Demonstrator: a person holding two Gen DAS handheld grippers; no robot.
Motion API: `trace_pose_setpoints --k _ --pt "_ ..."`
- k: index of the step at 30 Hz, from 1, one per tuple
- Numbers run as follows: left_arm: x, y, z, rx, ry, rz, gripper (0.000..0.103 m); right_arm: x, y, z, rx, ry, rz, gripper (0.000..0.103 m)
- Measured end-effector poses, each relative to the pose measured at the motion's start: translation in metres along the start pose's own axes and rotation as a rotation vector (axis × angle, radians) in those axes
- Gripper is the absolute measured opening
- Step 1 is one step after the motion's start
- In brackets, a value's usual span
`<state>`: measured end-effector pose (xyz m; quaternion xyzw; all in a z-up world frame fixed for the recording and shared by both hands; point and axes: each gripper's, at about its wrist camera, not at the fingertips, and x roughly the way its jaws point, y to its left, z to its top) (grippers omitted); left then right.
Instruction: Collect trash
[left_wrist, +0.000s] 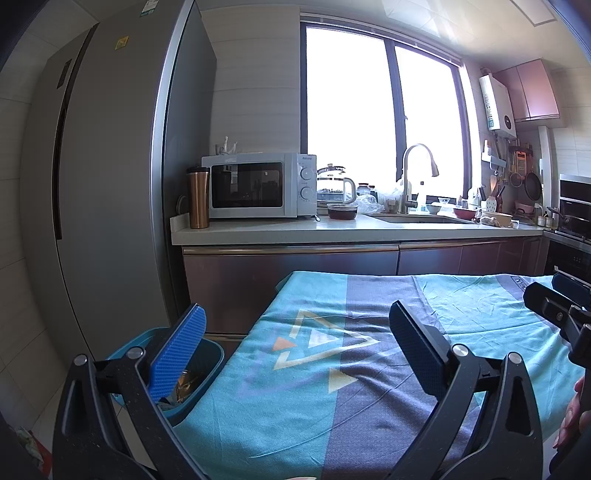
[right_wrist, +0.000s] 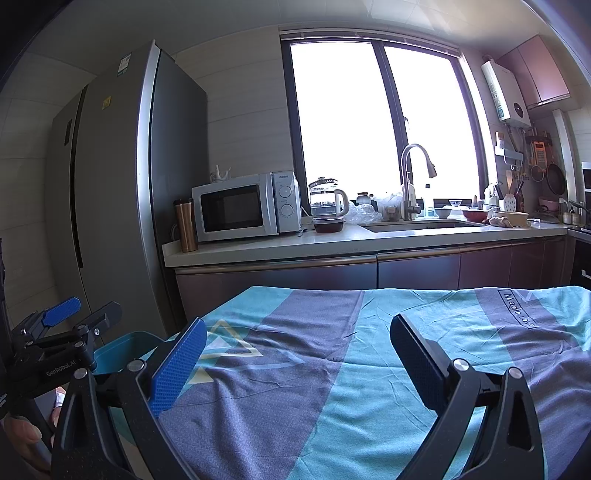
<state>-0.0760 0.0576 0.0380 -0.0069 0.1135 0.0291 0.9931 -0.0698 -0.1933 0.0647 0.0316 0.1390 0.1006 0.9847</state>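
A teal trash bin (left_wrist: 210, 363) stands on the floor at the table's left edge, with wrappers (left_wrist: 186, 384) visible inside it; its rim also shows in the right wrist view (right_wrist: 122, 347). My left gripper (left_wrist: 295, 325) is open and empty, held over the left part of the table with its left finger above the bin. My right gripper (right_wrist: 295, 339) is open and empty over the cloth. The table (left_wrist: 369, 369) is covered by a teal and grey cloth; no trash shows on it.
A tall grey fridge (left_wrist: 110, 184) stands at the left. Behind the table runs a counter (left_wrist: 332, 230) with a microwave (left_wrist: 258, 186), copper tumbler (left_wrist: 198, 197), kettle (left_wrist: 336, 184), dark container (left_wrist: 342, 211), sink and faucet (left_wrist: 410, 177). An oven (left_wrist: 572, 221) is at right.
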Motion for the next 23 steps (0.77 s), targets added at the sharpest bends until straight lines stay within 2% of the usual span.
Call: trace_pose_setpoints --k 13,17,23 --pt "0.011 -0.005 -0.003 0.021 0.026 -0.025 0.098 0.003 -0.008 -0.004 0.019 0.008 -0.009 0.096" --pt "0.033 -0.008 -0.006 0.014 0.115 -0.068 0.098 0.005 -0.02 -0.005 0.033 0.023 -0.028 0.096" --pt "0.109 -0.023 -0.016 0.036 0.342 -0.096 0.098 0.02 -0.066 -0.008 0.065 0.134 -0.095 0.096"
